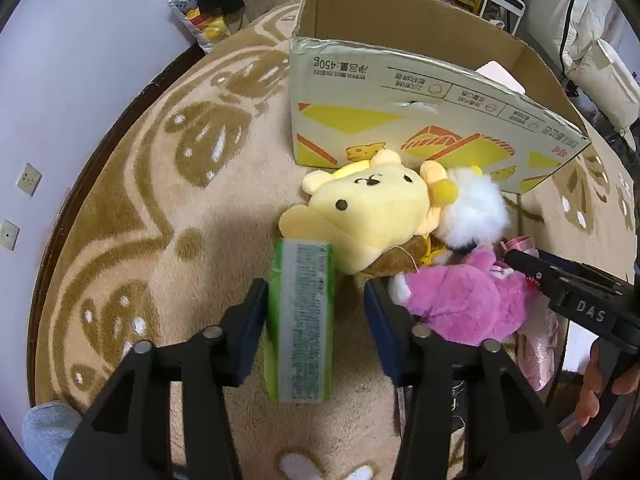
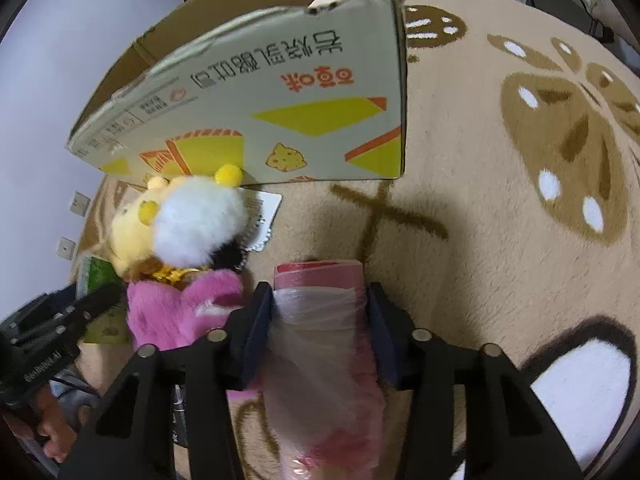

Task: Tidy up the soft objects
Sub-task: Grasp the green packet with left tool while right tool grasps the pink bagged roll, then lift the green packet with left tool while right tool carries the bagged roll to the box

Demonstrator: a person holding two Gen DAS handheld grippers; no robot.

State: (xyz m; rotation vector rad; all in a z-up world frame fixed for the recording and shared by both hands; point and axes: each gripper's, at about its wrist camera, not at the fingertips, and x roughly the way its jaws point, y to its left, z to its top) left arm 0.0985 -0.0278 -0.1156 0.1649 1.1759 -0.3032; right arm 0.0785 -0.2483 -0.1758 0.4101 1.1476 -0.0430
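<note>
A green pack (image 1: 304,320) lies on the carpet between the fingers of my left gripper (image 1: 316,286). The left pad touches it and a strip of carpet shows before the right pad, so the gripper is open. My right gripper (image 2: 319,290) is shut on a pink plastic-wrapped pack (image 2: 320,344), with both pads against its sides. A yellow bear plush (image 1: 368,216), a white fluffy toy (image 1: 472,212) and a pink plush (image 1: 464,304) lie heaped between the two packs. Behind them stands an open cardboard box (image 1: 400,92).
Everything rests on a round beige and brown carpet (image 1: 160,200). A wall with sockets (image 1: 28,179) lies to the left. A bag (image 1: 200,20) and shelves stand behind the box. A grey sock (image 1: 48,432) shows at the lower left, and a white card (image 2: 264,208) lies under the toys.
</note>
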